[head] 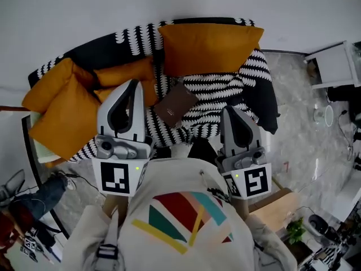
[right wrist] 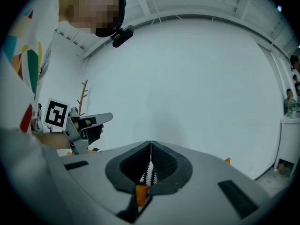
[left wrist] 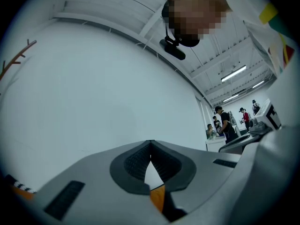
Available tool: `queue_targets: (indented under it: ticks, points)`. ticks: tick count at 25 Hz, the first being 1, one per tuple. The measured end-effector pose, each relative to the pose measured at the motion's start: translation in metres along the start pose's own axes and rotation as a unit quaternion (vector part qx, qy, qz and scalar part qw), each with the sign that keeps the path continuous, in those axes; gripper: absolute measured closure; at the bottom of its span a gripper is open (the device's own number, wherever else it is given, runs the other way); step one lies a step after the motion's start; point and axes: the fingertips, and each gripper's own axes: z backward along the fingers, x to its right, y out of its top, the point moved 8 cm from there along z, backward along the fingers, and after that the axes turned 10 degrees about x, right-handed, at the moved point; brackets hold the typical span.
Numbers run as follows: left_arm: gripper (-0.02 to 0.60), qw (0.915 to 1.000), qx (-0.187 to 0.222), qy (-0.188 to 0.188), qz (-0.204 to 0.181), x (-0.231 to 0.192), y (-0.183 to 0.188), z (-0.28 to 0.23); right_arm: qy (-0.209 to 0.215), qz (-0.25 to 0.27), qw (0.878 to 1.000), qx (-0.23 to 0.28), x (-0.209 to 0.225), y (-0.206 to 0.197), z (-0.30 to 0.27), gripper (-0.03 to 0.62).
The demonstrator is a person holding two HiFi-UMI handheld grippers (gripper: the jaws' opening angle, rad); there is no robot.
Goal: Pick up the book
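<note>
1. On the seat of the striped sofa (head: 214, 89), we find the brown book (head: 176, 104). It lies flat on the black-and-white cover, turned at an angle to the seat edge.
2. The book lies just in front of the large orange cushion (head: 208, 47), which leans against the backrest. More orange cushions (head: 62, 106) are piled at the sofa's left end.
3. In the head view, we see the left gripper (head: 133, 84) to the left of the book and the right gripper (head: 228, 112) to its right. The book lies between their tips, and neither gripper touches it.
4. In the left gripper view, we read the left gripper (left wrist: 151, 143) as pressed together. The ribbed pads meet at the tips, and nothing is pinched between them.
5. In the right gripper view, the right gripper (right wrist: 150, 144) is likewise closed tip to tip and holds nothing. Striped cover and a patch of orange show through the slot behind the tips.
6. The right gripper view also shows the left gripper at the left, with its marker cube (right wrist: 57, 115) facing the camera.
7. Both gripper views face a plain white wall (left wrist: 93, 88).
8. The person's pale shirt (head: 186, 208), printed with coloured shapes, fills the lower head view. A grey marbled floor (head: 304, 140) lies to the right of the sofa.
</note>
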Motion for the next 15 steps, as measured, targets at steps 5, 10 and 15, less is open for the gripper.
queue_targets:
  ticks: [5,10,15]
  points:
    - [0.577,0.9991,0.011,0.009,-0.040,0.004,0.001,-0.028,0.057,-0.005,0.998,0.013,0.030,0.002,-0.037,0.580]
    - [0.577,0.9977,0.013,0.018,-0.064,0.013,0.002,-0.040,0.075,-0.027,0.997,0.011,0.053,-0.005,-0.052,0.580]
    - [0.577,0.9972,0.002,0.024,-0.070,0.016,-0.009,-0.045,0.095,-0.078,0.992,0.005,0.066,-0.018,-0.059,0.579]
